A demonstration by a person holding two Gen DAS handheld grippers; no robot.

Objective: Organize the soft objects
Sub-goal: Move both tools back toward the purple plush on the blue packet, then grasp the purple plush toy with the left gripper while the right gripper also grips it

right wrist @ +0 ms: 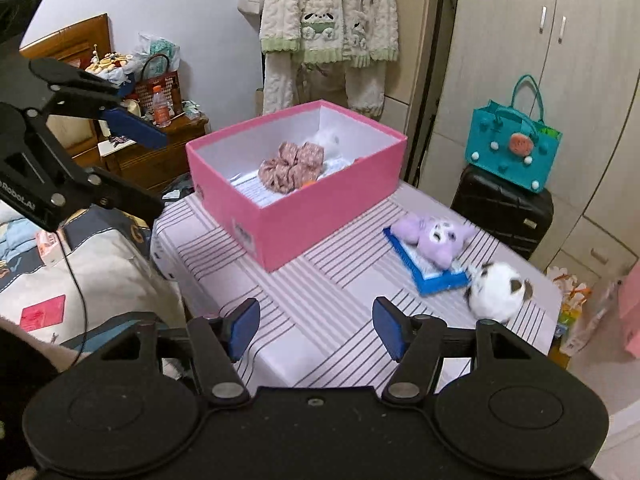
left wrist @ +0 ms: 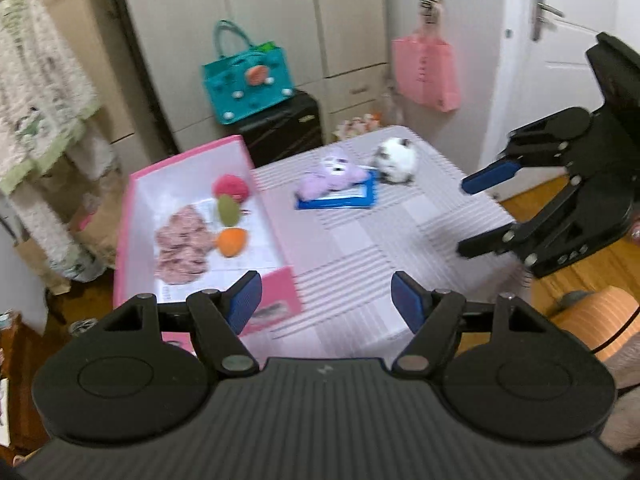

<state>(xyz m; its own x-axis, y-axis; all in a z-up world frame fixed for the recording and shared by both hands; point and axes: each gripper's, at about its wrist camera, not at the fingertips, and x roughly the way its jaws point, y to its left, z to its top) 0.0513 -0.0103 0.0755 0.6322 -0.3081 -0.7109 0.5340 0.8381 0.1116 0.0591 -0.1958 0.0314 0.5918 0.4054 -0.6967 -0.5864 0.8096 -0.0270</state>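
Observation:
A pink box (left wrist: 132, 216) (right wrist: 320, 208) stands on the striped table (left wrist: 380, 248) (right wrist: 312, 280). In it lie a pink scrunchie (left wrist: 182, 240) (right wrist: 288, 168), a red pompom (left wrist: 231, 188), a green soft piece (left wrist: 228, 210) and an orange one (left wrist: 232, 242). Beside the box a purple plush (left wrist: 336, 170) (right wrist: 436, 236) rests on a blue packet (left wrist: 340, 198) (right wrist: 436, 276). A white plush with brown patches (left wrist: 396, 160) (right wrist: 496, 292) lies just past it. My left gripper (left wrist: 326, 300) (right wrist: 158, 172) is open and holds nothing. My right gripper (right wrist: 316, 328) (left wrist: 464, 218) hovers over the table's near edge, open and bare.
A teal bag (left wrist: 248, 76) (right wrist: 512, 148) sits on a black suitcase (right wrist: 504, 208) behind the table. A pink bag (left wrist: 426, 72) hangs near the white door (left wrist: 560, 40). Fluffy pyjamas (right wrist: 328, 32) hang behind the box. A bed (right wrist: 80, 260) and a wooden nightstand (right wrist: 160, 156) lie left.

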